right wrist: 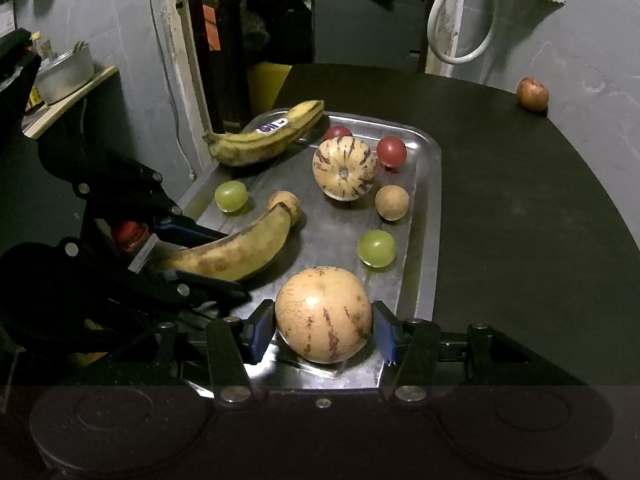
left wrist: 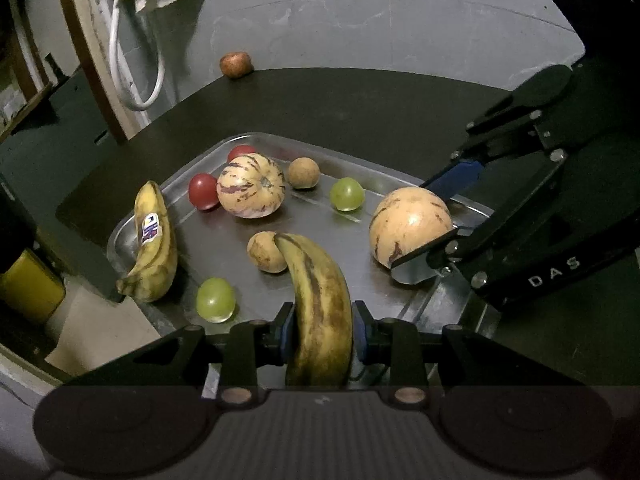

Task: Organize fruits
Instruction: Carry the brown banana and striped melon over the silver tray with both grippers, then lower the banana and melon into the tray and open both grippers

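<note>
free: bare black table (right wrist: pixel 520 208) right of tray (right wrist: pixel 430 208) | blocked: tray middle, fruit crowded; wall (right wrist: pixel 592 52) behind

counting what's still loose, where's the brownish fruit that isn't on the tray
The brownish fruit sits alone at the far edge of the dark table, against the grey wall, well beyond the metal tray: far right in the right wrist view, upper left in the left.

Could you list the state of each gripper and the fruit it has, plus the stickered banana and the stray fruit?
left gripper: shut on spotted banana
right gripper: shut on pale melon
stickered banana: lying across tray rim
brown fruit: alone on table, off tray
</note>
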`<state>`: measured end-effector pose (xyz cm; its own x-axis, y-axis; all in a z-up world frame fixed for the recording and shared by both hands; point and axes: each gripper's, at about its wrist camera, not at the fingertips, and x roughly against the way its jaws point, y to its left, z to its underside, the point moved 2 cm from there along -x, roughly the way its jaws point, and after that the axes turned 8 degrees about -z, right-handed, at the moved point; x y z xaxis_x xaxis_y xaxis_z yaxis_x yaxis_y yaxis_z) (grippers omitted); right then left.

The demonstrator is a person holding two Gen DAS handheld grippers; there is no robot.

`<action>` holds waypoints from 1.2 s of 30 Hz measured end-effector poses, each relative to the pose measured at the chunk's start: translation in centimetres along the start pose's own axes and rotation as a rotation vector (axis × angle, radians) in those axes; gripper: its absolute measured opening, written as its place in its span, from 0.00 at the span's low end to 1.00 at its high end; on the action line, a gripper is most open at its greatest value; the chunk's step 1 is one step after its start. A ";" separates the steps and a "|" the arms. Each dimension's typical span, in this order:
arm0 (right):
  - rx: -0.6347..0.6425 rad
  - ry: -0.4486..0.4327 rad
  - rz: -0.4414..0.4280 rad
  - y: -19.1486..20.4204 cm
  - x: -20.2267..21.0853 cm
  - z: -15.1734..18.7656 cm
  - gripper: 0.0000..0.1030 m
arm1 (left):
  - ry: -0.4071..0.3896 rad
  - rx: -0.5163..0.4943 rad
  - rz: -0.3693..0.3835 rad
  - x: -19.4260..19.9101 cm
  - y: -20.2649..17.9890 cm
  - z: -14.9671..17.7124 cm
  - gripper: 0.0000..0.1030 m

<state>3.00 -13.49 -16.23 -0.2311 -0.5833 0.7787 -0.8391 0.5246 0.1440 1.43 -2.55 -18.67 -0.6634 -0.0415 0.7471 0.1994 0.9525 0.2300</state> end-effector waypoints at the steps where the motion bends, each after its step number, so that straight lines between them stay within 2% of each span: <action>1: 0.002 0.000 0.000 0.0 0.0 -0.1 0.51 | -0.004 -0.006 0.002 0.0 0.0 0.0 0.32; 12: 0.005 0.008 -0.001 0.0 0.0 -0.1 0.52 | -0.004 -0.015 0.003 -0.1 -0.1 -0.2 0.32; 23: -0.002 -0.014 -0.001 0.0 0.6 -0.2 0.53 | -0.009 0.003 -0.011 0.4 0.2 -0.3 0.38; 25: -0.006 -0.020 -0.002 0.0 0.8 -0.4 0.53 | -0.016 0.009 -0.016 0.5 0.3 -0.4 0.51; 27: -0.014 -0.029 0.000 -0.1 1.2 -0.5 0.54 | -0.027 0.019 -0.023 0.7 0.6 -0.5 0.58; 32: -0.036 -0.065 0.009 -0.3 2.7 -1.1 0.60 | -0.043 0.060 -0.031 1.3 1.5 -0.9 0.65; 36: -0.065 -0.105 0.020 -0.6 4.3 -1.8 0.64 | -0.065 0.102 -0.040 2.1 2.4 -1.3 0.76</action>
<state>3.37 -15.15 -11.90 -0.3008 -0.6324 0.7138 -0.8007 0.5741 0.1711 1.46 -0.77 -15.75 -0.7151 -0.0635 0.6962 0.0997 0.9764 0.1915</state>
